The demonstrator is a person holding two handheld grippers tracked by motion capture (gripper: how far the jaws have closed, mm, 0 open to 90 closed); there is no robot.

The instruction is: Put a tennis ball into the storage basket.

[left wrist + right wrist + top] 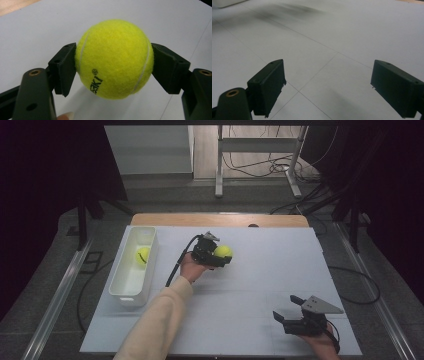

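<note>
A yellow tennis ball sits between the jaws of my left gripper near the middle of the white table. In the left gripper view both black pads press on the sides of the ball, which hangs just above the surface; the left gripper is shut on it. A second yellow tennis ball lies inside the white bin at the left. My right gripper rests near the front right edge, jaws wide apart. In the right gripper view the right gripper has only bare table between its jaws.
The white board covers a wooden tabletop whose far edge shows at the back. A black cable trails from the left gripper toward the sleeve. A metal frame and loose cables stand on the floor beyond the table.
</note>
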